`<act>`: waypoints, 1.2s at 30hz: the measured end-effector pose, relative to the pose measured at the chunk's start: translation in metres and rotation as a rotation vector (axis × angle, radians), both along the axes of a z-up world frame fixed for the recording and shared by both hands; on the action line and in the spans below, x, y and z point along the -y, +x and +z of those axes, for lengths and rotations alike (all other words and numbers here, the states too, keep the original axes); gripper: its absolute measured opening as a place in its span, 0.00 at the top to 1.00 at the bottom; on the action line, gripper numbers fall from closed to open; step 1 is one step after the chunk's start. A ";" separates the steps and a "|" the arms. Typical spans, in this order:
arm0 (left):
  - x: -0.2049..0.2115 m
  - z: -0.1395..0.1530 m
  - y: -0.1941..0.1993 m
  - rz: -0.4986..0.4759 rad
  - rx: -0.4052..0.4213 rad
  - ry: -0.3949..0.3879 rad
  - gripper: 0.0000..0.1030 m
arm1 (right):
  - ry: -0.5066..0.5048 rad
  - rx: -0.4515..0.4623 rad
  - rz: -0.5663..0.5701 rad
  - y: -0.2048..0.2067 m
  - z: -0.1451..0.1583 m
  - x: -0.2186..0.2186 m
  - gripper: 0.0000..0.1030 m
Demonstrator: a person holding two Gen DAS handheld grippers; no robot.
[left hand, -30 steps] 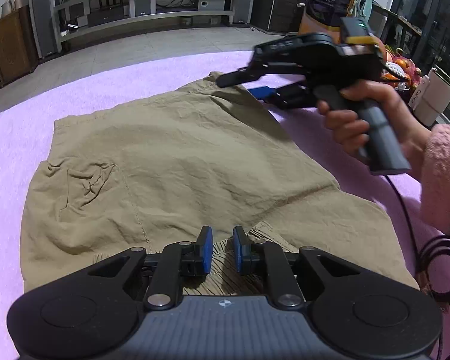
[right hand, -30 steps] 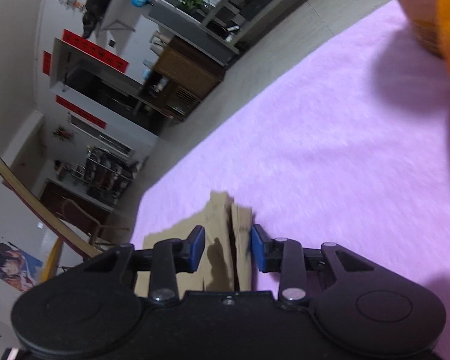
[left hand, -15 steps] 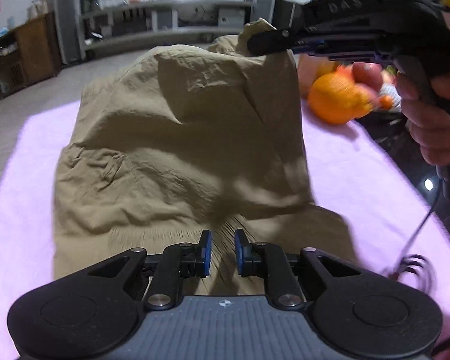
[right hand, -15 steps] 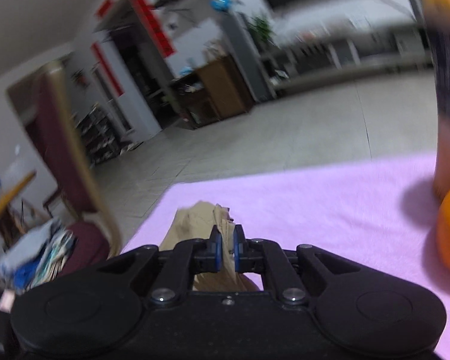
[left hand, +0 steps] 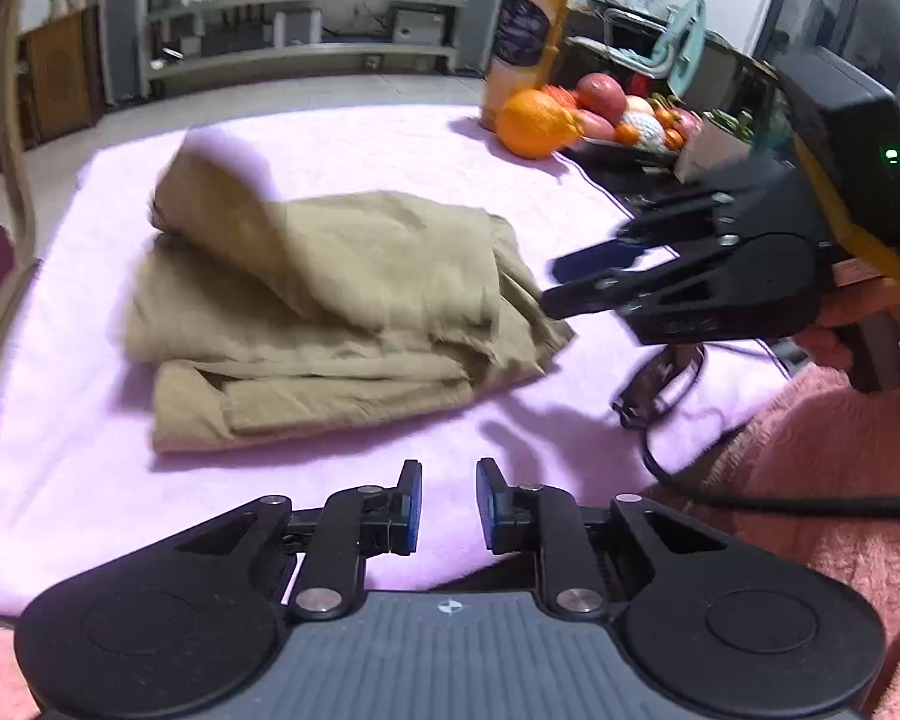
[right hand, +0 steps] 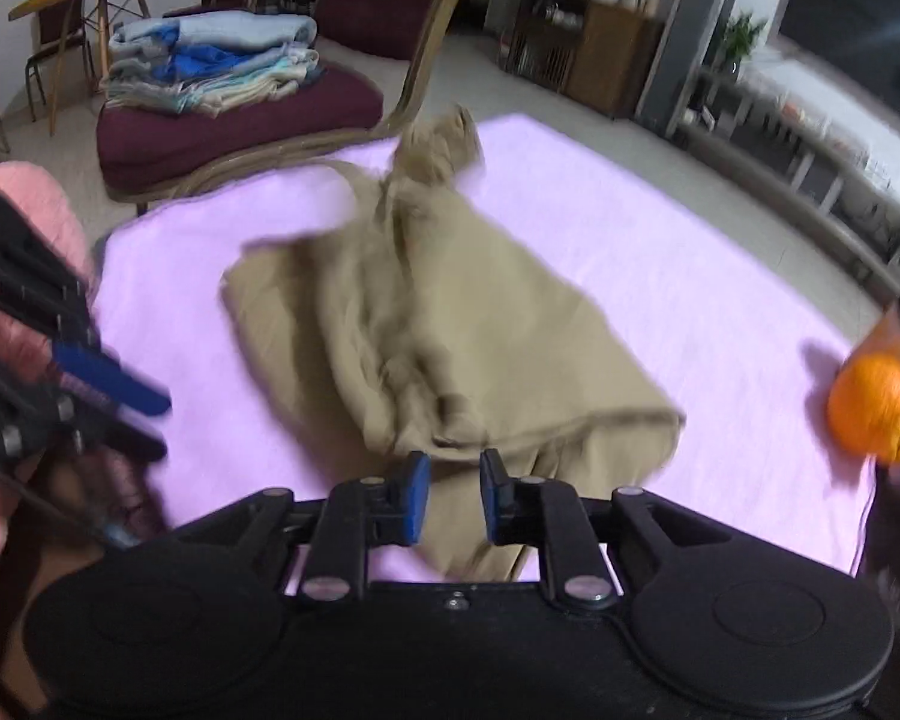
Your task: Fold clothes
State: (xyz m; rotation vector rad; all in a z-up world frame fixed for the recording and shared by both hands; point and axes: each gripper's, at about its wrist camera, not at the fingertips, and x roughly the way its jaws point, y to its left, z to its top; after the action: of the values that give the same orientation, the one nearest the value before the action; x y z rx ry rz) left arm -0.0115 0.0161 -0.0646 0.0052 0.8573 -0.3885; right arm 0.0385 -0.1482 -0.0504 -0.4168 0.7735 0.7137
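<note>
A khaki garment (left hand: 342,300) lies folded over on itself on the pink cloth (left hand: 78,480), its far flap blurred with motion. My left gripper (left hand: 448,498) hangs over bare pink cloth just short of the garment's near edge; its jaws are opening with nothing between them. To the right, my right gripper (left hand: 576,279) points at the garment's right edge. In the right wrist view the right gripper (right hand: 453,492) hovers over the garment (right hand: 450,324), jaws opening, pads not pressing the cloth. At the left of that view are the left gripper's fingers (right hand: 114,390).
An orange (left hand: 534,123), a juice bottle (left hand: 525,48) and a pile of fruit (left hand: 624,114) stand at the cloth's far right corner. A black cable (left hand: 660,384) coils near a pink sleeve (left hand: 810,450). A chair with stacked folded clothes (right hand: 210,66) stands beyond the table.
Both grippers held the garment's edges and carried them up and over. The garment now lies folded, both grippers have let go and drawn back, and the right one has rolled upright.
</note>
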 end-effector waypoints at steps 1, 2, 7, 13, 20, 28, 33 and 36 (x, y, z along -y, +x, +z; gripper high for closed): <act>-0.005 0.003 0.001 0.016 0.010 -0.013 0.73 | 0.071 -0.005 -0.041 0.004 0.005 0.008 0.73; -0.011 0.007 0.004 0.033 0.021 -0.032 0.69 | 0.146 -0.010 -0.082 0.008 0.011 0.017 0.69; -0.048 0.021 0.024 0.162 0.071 -0.081 0.60 | 0.507 -0.065 -0.356 0.041 0.022 0.063 0.51; -0.119 0.025 0.091 0.368 0.021 -0.202 0.41 | 0.723 -0.459 -0.485 0.075 -0.023 0.083 0.51; -0.148 -0.006 0.128 0.479 -0.060 -0.239 0.30 | 0.819 -0.759 -0.619 0.080 -0.077 0.081 0.47; -0.174 -0.041 0.151 0.490 -0.279 -0.504 0.33 | 0.810 -0.745 -0.672 0.082 -0.084 0.075 0.39; -0.174 -0.051 0.163 0.467 -0.332 -0.586 0.50 | 0.795 -0.730 -0.710 0.084 -0.088 0.074 0.38; -0.167 -0.055 0.168 0.456 -0.336 -0.551 0.71 | 0.801 -0.703 -0.713 0.085 -0.086 0.069 0.40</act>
State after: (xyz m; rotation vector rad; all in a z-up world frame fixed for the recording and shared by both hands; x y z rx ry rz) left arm 0.1570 0.1830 -0.1192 -0.7718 1.0250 -0.1844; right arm 0.1231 -0.2176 -0.1361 0.8546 1.1173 0.4210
